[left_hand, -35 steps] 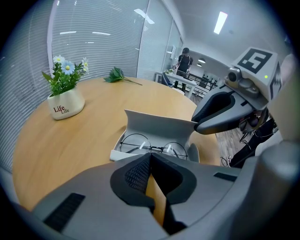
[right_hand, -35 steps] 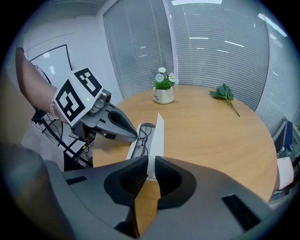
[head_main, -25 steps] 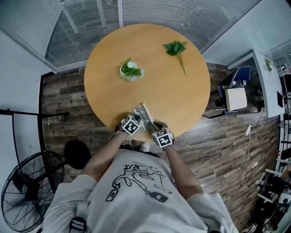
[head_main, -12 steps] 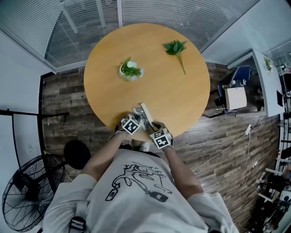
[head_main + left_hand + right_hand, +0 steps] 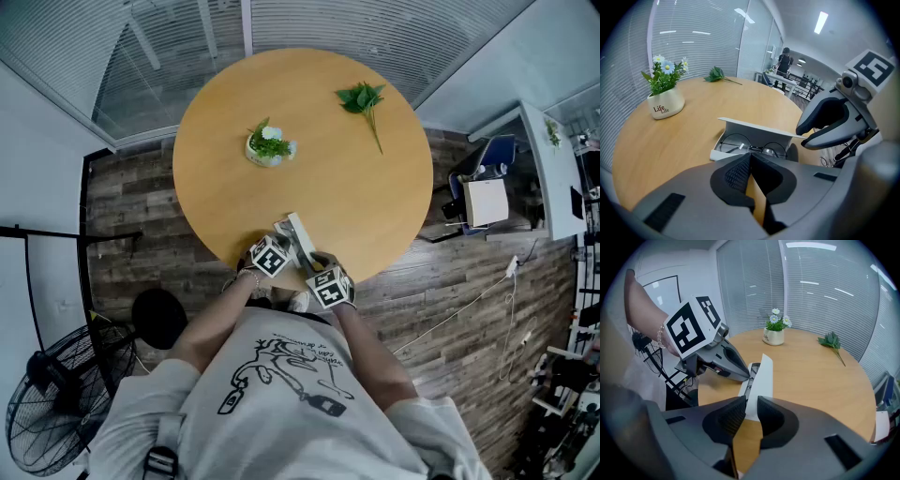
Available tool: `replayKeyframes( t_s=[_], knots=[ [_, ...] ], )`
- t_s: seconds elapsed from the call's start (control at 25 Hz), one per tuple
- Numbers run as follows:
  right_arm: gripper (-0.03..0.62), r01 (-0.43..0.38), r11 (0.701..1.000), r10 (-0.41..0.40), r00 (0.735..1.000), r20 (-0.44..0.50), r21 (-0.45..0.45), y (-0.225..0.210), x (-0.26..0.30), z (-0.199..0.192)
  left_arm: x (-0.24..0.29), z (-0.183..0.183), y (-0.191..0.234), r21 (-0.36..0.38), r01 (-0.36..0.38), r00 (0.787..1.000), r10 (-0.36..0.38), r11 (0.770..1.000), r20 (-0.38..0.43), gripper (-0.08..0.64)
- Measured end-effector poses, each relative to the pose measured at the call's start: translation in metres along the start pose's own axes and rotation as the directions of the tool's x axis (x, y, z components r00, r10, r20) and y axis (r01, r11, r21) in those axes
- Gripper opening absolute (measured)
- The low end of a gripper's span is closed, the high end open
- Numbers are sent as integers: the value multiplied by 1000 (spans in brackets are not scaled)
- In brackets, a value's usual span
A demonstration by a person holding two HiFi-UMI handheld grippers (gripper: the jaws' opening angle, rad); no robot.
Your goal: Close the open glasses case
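open glasses case at the near edge of a round table

slatted blinds (image 5: 394,33) and a wood-plank floor (image 5: 131,234) surround a round wooden table (image 5: 319,187). at the far left a black standing fan (image 5: 56,398) sits on the floor. on the table, left of centre, a small white pot (image 5: 270,147) holds blue and white flowers.

the glasses case (image 5: 296,236) lies at the table's near edge, close to the person and well apart from the pot. it is white and rectangular. it is open, with its flat lid raised at a slant over the shallow base. inside lie round glasses (image 5: 750,146) with a thin dark wire frame.

the left hand-held gripper (image 5: 284,251) points at the case from the left. its jaws are pressed together at the tips with nothing between them. in the right gripper view its tip reaches the open side of the base, touching or just short of it.

the right hand-held gripper (image 5: 315,264) points at one end of the case from the right. its jaws stand a narrow gap apart and the end of the lid shows through that gap, beyond them. they pinch nothing that shows, and whether they touch the lid cannot be told.

towards the table's far right a green leafy sprig (image 5: 364,99) lies alone, well apart from the case.
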State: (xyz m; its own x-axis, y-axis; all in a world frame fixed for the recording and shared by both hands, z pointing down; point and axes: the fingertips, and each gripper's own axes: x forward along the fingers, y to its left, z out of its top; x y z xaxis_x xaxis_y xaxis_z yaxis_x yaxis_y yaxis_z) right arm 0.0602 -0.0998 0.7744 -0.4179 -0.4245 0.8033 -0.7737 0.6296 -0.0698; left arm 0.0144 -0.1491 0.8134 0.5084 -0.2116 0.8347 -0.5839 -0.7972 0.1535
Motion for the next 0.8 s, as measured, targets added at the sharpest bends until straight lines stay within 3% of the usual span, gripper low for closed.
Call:
replayKeyframes(
  t_s=[0.8],
  knots=[
    [94, -13, 1000, 12, 1000, -12, -26, 15, 5, -1, -3, 0, 1, -27, -19, 999, 20, 999, 32, 20]
  ],
)
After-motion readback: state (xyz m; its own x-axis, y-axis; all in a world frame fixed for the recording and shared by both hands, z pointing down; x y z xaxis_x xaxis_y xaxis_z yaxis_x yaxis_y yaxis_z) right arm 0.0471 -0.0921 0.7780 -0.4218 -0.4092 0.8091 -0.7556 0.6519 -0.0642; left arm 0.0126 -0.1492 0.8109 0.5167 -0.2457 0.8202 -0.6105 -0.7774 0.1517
